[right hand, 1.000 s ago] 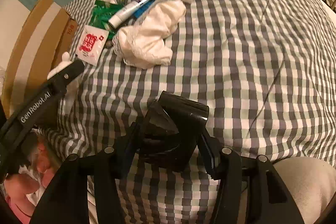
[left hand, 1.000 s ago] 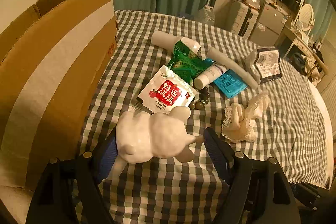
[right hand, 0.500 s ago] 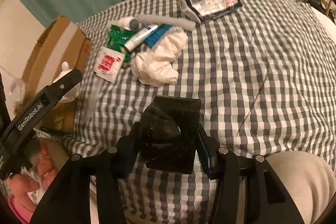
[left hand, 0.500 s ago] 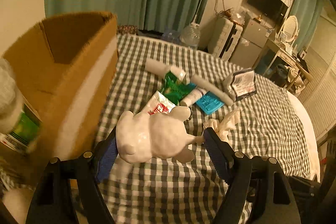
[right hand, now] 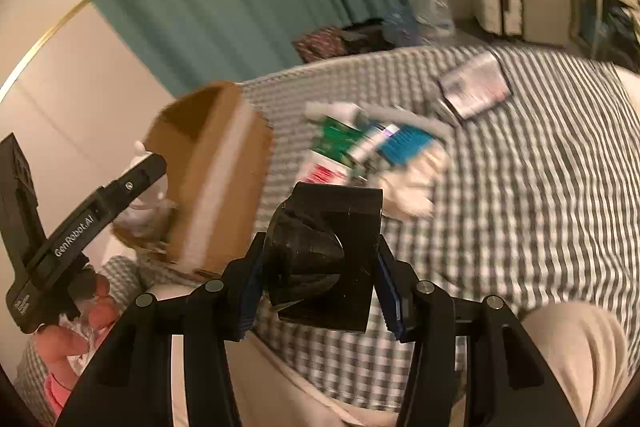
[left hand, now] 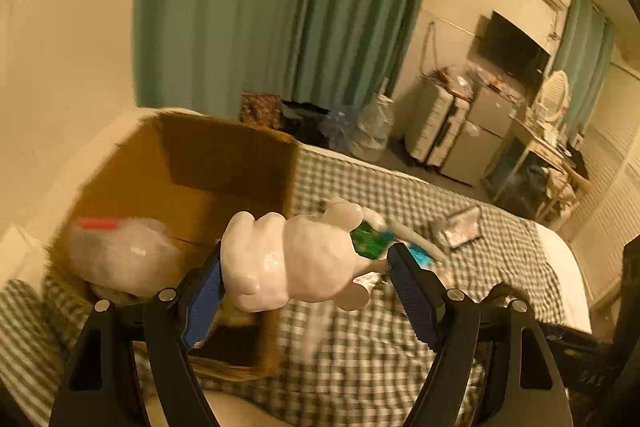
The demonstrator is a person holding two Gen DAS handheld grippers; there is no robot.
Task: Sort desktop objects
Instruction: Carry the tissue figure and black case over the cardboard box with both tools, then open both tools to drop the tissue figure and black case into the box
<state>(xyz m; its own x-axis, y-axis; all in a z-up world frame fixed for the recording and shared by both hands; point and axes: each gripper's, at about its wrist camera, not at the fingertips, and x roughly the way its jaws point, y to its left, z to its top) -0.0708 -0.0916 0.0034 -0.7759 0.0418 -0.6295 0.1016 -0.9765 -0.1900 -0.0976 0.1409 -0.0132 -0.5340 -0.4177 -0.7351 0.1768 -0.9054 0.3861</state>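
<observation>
Two grippers, each clamped on one object.
Left gripper (left hand: 304, 267) wide around one white figurine (left hand: 296, 259) above one cardboard box (left hand: 224, 163); right gripper (right hand: 320, 275) narrower, gripping one black block (right hand: 328, 251) over open checked cloth (right hand: 520, 187).

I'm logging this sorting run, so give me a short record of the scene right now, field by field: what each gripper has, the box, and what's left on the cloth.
left gripper: shut on white figurine, held above the cloth near the box
right gripper: shut on black block
cardboard box: open, at the cloth's edge, already holding a clear bag
checked cloth: a pile remains: green packet, blue pack, white fabric
silver pouch: lies apart from the pile
image quality: motion blur
</observation>
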